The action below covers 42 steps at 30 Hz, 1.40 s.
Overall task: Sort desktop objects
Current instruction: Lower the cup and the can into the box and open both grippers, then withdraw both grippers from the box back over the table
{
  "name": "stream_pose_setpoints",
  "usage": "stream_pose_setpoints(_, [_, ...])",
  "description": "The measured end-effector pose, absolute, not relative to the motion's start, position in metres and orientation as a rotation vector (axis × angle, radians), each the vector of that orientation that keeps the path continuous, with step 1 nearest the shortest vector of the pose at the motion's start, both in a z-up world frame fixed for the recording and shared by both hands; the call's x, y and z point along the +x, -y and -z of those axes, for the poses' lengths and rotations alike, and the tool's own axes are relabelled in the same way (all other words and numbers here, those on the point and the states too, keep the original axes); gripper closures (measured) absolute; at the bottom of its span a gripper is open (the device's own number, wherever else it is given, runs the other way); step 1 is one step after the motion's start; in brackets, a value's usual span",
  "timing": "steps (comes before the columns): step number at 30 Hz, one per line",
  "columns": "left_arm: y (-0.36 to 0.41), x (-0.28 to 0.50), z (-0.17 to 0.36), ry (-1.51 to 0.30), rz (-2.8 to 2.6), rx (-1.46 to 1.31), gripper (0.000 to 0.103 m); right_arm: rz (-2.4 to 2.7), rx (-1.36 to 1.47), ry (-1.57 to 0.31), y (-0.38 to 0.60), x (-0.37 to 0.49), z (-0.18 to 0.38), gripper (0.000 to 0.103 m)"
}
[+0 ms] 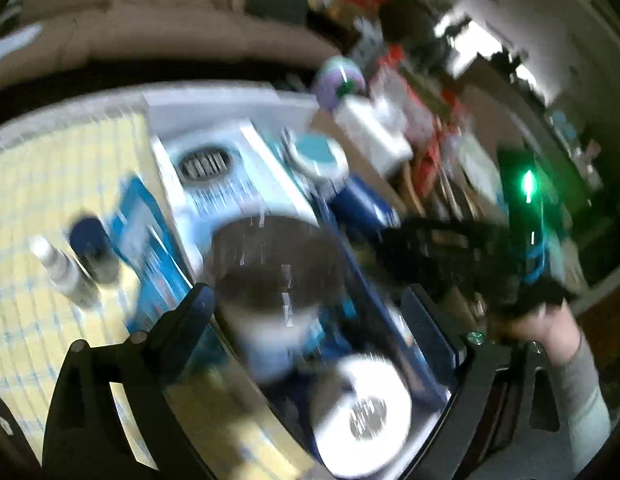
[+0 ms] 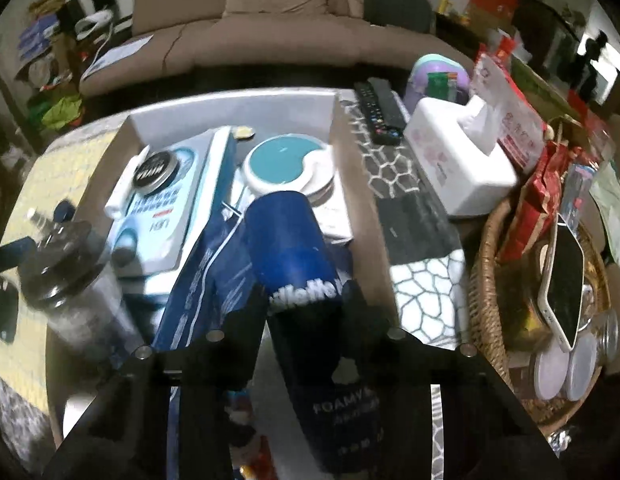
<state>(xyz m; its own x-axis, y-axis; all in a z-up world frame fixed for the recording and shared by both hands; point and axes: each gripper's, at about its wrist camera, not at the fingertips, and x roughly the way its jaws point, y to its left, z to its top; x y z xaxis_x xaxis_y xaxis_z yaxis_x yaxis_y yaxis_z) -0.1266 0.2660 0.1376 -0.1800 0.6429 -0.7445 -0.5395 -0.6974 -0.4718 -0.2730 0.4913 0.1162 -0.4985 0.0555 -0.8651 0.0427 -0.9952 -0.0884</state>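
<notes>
1. While the right gripper (image 2: 306, 308) is clamping the dark blue shaving foam can (image 2: 298, 256) between its two black fingers, the can is lying tilted over the near end of the white bin (image 2: 230, 106), its cap pointing toward the far side.
2. That can is sitting on top of a dark blue flat pouch (image 2: 198, 280) and just in front of a round white dish with a teal lid (image 2: 286, 164), which is touching or nearly touching the cap.
3. Left of those, a pale blue and white box (image 2: 166, 204) is lying in the bin with a round black tin (image 2: 156, 170) resting on its far end.
4. Over on the left, the left gripper (image 1: 310, 308) is looking pretty blurry, but its fingers are spread wide around a clear jar with a dark lid (image 1: 270, 264); I can't tell if they're actually touching it. In the right wrist view the same jar (image 2: 66, 280) is showing at the bin's left edge.
5. Further left on the yellow gridded mat (image 1: 50, 184), a small spray bottle (image 1: 60, 272) and a dark blue capped bottle (image 1: 92, 248) are standing side by side.
6. Right of the bin, a patterned black and white cloth (image 2: 405, 200) is running along the table, with two remotes (image 2: 379, 108) lying on its far end.
7. A white tissue box (image 2: 457, 160) is sitting just right of the cloth, and a wicker basket (image 2: 485, 300) with a phone (image 2: 561, 280) and snack packets is crowding the near right corner.
</notes>
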Motion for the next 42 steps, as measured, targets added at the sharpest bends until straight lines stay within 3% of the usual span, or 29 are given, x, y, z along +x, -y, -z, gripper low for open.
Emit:
stream_pose_setpoints(2, [-0.268, -0.118, -0.134, 0.081, -1.953, -1.327, 0.01, -2.714, -1.572, 0.154, -0.491, -0.27, -0.119, 0.065])
stream_pose_setpoints(6, [-0.245, -0.103, -0.151, 0.188, -1.988, -1.246, 0.008, -2.75, -1.483, -0.059, -0.507, -0.253, -0.14, 0.061])
stream_pose_setpoints(14, [-0.185, -0.079, -0.186, 0.218, -2.073, -1.159, 0.0, -2.833, -1.418, -0.129, -0.495, -0.209, -0.172, 0.045])
stream_pose_setpoints(19, [-0.126, -0.064, -0.186, 0.245, -2.129, -1.167, 0.0, -2.928, -1.381, -0.171, -0.464, -0.184, -0.188, 0.024])
stream_pose_setpoints(21, [-0.102, -0.058, -0.183, 0.256, -2.153, -1.181, 0.0, -2.957, -1.379, -0.163, -0.446, -0.177, -0.193, 0.021])
stream_pose_setpoints(33, [0.056, -0.035, -0.156, 0.344, -2.328, -1.249, 0.0, -3.137, -1.441, -0.182, -0.312, -0.149, -0.192, 0.02])
stream_pose_setpoints(42, [0.128, -0.027, -0.117, 0.282, -2.492, -1.333, 0.0, -3.17, -1.585, -0.044, -0.213, -0.154, -0.154, 0.02])
